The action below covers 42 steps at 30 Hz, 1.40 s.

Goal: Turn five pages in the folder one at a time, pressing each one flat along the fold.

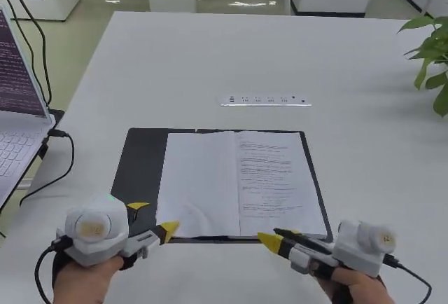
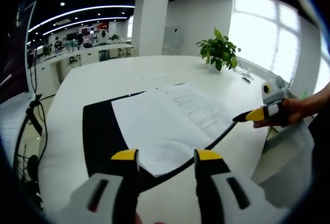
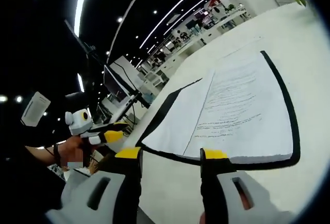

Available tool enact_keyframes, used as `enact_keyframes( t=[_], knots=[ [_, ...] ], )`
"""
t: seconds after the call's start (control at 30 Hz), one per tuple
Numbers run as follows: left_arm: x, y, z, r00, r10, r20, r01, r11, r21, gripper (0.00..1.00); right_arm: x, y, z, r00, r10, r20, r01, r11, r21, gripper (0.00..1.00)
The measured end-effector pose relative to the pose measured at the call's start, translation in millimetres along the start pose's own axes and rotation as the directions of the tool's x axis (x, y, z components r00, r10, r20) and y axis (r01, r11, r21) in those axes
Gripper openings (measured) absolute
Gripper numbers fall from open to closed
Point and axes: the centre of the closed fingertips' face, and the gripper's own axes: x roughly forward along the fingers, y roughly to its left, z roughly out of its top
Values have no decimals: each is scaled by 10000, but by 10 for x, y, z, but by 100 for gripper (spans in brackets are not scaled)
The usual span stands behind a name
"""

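We look down on the open folder (image 1: pixel 140 171), lying flat near the front edge of the white counter (image 1: pixel 210 52), its black cover showing as a wide band on the left and a thin border on the right. The left page (image 1: pixel 199 178) is blank, with a slight ripple near its lower corner. The right page (image 1: pixel 273 174) carries printed text.

No sheet is lifted or pinched, so we judge this to be a pause between turns. The blank sheet on the left may already be a turned one, but we cannot count from here how many of the five are done. The printed page looks like the next to go over and be pressed along the fold.

The left gripper (image 1: pixel 152 218) rests at the folder's lower left, jaws apart and holding nothing, one yellow tip just beside the blank page's bottom corner. In its own view, the left gripper (image 2: pixel 166 157) has the near edge of the folder just beyond its tips.

The right gripper (image 1: pixel 271 239) hovers just in front of the folder's lower right edge. In its own view, the right gripper (image 3: pixel 171 156) has its jaws apart and empty, with the black border close ahead.

A laptop (image 1: pixel 14 108) sits at the far left, a power strip (image 1: pixel 266 100) beyond the folder, and a plant (image 1: pixel 430 59) at the right.
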Motion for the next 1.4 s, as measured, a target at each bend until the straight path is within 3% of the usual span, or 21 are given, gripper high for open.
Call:
enact_keyframes(
  t=[0.13, 0.23, 0.43, 0.53, 0.6, 0.67, 0.87, 1.13, 1.4],
  knots=[
    [-108, 19, 88, 10000, -25, 92, 22, 9995, 303, 46, -164, -63, 186, 9992, -365, 191, 380, 9957, -841, 51],
    [-193, 30, 161, 9998, -47, 167, 39, 9988, 490, 48, -307, -124, 354, 9969, -720, 327, 763, 9842, -1596, 53],
    [-300, 45, 247, 9997, -132, 209, 114, 9964, 845, 52, -538, -165, 649, 9890, -1100, 993, 1296, 9668, -2202, 57],
    [-346, 51, 297, 9995, -156, 275, 129, 9954, 944, 54, -645, -175, 725, 9842, -1409, 1068, 1658, 9458, -2793, 56],
    [-375, 43, 325, 9993, -178, 321, 146, 9952, 969, 55, -684, -163, 715, 9850, -1524, 805, 1704, 9311, -3225, 58],
    [-393, 41, 336, 9992, -194, 357, 159, 9952, 965, 57, -712, -150, 719, 9849, -1548, 779, 1721, 9266, -3342, 60],
    [-461, 6, 297, 9994, -253, 228, 228, 9940, 1066, 64, -823, -129, 690, 9822, -1637, 916, 1848, 9285, -3220, 64],
    [-503, -35, 132, 9995, -277, -118, 288, 9946, 1001, 69, -900, -95, 413, 9803, -1922, 461, 1967, 9272, -3187, 68],
    [-402, -102, 199, 9987, -498, -123, 508, 9941, 960, 69, -990, -119, 356, 9763, -2107, 487, 2158, 9344, -2833, 71]
  ],
)
